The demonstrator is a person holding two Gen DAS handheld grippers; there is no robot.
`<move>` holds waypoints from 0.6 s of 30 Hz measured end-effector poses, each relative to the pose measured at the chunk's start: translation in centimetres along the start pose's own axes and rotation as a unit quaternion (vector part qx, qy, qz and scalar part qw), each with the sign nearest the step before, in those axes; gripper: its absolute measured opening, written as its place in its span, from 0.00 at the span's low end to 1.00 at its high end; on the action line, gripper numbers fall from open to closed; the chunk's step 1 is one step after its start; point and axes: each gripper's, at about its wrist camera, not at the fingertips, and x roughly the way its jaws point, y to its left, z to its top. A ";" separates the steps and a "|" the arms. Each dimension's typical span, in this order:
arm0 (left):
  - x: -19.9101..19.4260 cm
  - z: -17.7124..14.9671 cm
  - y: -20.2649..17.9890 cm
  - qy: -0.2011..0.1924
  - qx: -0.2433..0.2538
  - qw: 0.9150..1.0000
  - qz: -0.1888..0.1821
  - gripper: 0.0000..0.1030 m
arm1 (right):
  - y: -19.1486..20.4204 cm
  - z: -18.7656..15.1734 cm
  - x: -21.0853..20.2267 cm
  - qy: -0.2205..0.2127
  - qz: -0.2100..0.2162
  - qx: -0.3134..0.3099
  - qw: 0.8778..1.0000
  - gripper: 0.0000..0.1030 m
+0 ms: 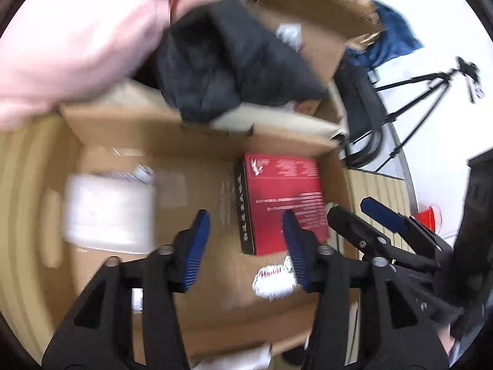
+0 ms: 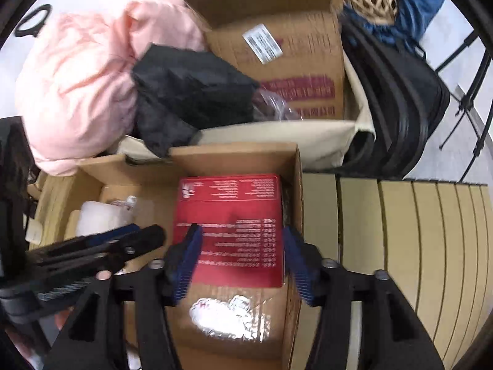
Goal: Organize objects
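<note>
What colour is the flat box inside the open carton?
Red box, black spine; clearest in right wrist view.

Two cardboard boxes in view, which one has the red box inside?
The near open box, directly under both grippers, holds the red box. The far box behind it stands taller, with a white label and red print.

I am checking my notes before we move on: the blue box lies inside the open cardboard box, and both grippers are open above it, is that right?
Not quite: the box is red, not blue, as the right wrist view shows. It does lie inside the open cardboard box, with the left gripper and right gripper both open above it.
</note>
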 end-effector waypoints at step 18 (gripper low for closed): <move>-26.0 -22.9 0.6 -0.158 0.120 0.970 0.137 0.80 | 8.8 -16.5 -21.0 -0.076 0.066 -0.092 0.991 0.82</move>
